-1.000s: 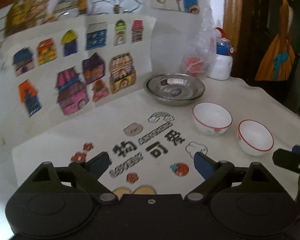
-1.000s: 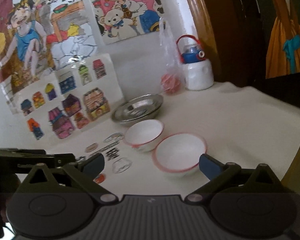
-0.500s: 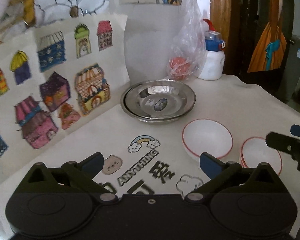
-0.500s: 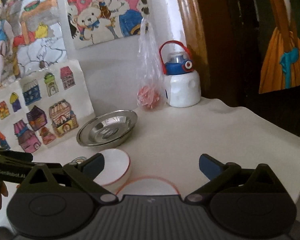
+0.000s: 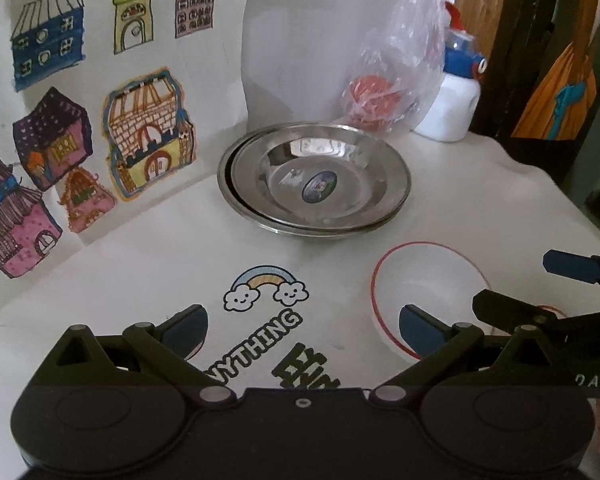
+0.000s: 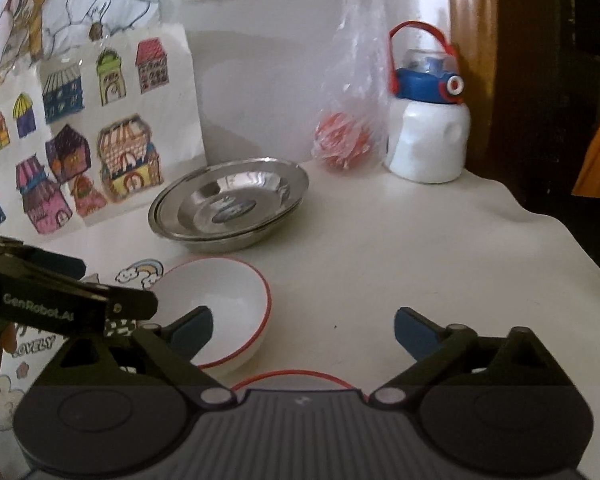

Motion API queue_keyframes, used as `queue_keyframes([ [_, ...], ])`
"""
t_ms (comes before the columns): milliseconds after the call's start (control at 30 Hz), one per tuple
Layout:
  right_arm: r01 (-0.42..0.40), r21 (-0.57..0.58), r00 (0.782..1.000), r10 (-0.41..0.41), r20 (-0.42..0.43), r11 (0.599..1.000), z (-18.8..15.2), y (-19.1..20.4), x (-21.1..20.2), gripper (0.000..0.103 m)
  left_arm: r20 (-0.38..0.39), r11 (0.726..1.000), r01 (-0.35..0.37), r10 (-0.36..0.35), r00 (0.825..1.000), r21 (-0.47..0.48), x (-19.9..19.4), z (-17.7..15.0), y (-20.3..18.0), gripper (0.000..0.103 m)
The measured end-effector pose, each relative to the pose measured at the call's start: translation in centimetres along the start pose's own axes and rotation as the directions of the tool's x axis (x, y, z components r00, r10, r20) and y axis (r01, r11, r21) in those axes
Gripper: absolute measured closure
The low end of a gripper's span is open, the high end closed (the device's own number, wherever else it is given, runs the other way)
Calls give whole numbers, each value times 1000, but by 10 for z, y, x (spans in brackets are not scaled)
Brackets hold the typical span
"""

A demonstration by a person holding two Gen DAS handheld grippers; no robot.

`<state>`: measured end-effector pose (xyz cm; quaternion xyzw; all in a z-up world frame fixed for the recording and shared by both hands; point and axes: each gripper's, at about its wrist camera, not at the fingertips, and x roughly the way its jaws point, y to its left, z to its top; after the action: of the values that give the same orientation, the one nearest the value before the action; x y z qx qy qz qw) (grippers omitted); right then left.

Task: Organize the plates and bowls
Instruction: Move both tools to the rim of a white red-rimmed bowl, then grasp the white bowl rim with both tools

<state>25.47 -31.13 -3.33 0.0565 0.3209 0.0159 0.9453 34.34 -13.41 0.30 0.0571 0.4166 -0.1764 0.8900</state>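
The counter (image 5: pixel 480 200) is the biggest thing before me, draped in a smooth, pale cloth that ripples a little at its far edge. Against the wall leans a stiff white sheet of house drawings (image 5: pixel 100 120), bright and flat, and cartoon stickers (image 5: pixel 266 288) lie printed on the cloth near me.

Two metal plates (image 5: pixel 316 178) sit nested at the back of the counter, round, shallow and shiny, with an oval label in the hollow of the top one. Behind them stands a crinkled clear plastic bag (image 6: pixel 360 92) with something red and round inside, and just beside it a squat white bottle (image 6: pixel 430 140) with a blue cap and red loop handle.

Nearer to me is a white bowl (image 6: pixel 224 304), glossy, with a thin red rim; it rests on the counter in front of the plates. A second bowl (image 6: pixel 296 378) of the same kind shows only its red rim arc, right under my right hand-held gripper (image 6: pixel 302 330).

That gripper's jaws are spread wide but closing, with nothing pressed between the blue pads; its left pad overlaps the first bowl in the right wrist view. My left hand-held gripper (image 5: pixel 300 326) is spread wide over the stickers, holding nothing, its right pad at the first bowl's rim.
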Motion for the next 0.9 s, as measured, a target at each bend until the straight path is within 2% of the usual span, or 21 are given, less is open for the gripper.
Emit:
queue_keyframes([
  [67, 2, -16, 1000, -2, -11, 1000, 1, 1, 2, 13, -7, 1000, -2, 2, 1000, -6, 5, 0, 0, 3],
  [200, 4, -31, 1000, -5, -24, 1000, 1, 2, 5, 17, -21, 1000, 17, -17, 1000, -24, 12, 0, 1, 7],
  [400, -19, -49, 999, 17, -38, 999, 2, 6, 7, 34, -14, 1000, 29, -29, 999, -1, 16, 0, -6, 21],
  [567, -64, -57, 996, 61, -58, 996, 4, 13, 11, 60, -22, 997, 77, -78, 997, -23, 18, 1, -8, 44],
  [667, -106, -27, 992, 103, -76, 994, 4, 14, 13, 70, -19, 993, 113, -113, 993, -22, 17, 0, -11, 60],
  [767, -127, 6, 988, 127, -82, 992, 4, 13, 16, 75, -22, 991, 133, -133, 991, -19, 17, 0, -15, 70],
  [900, -121, 40, 990, 124, -72, 992, 4, 11, 16, 83, -23, 990, 140, -141, 990, -22, 16, 0, -17, 74],
])
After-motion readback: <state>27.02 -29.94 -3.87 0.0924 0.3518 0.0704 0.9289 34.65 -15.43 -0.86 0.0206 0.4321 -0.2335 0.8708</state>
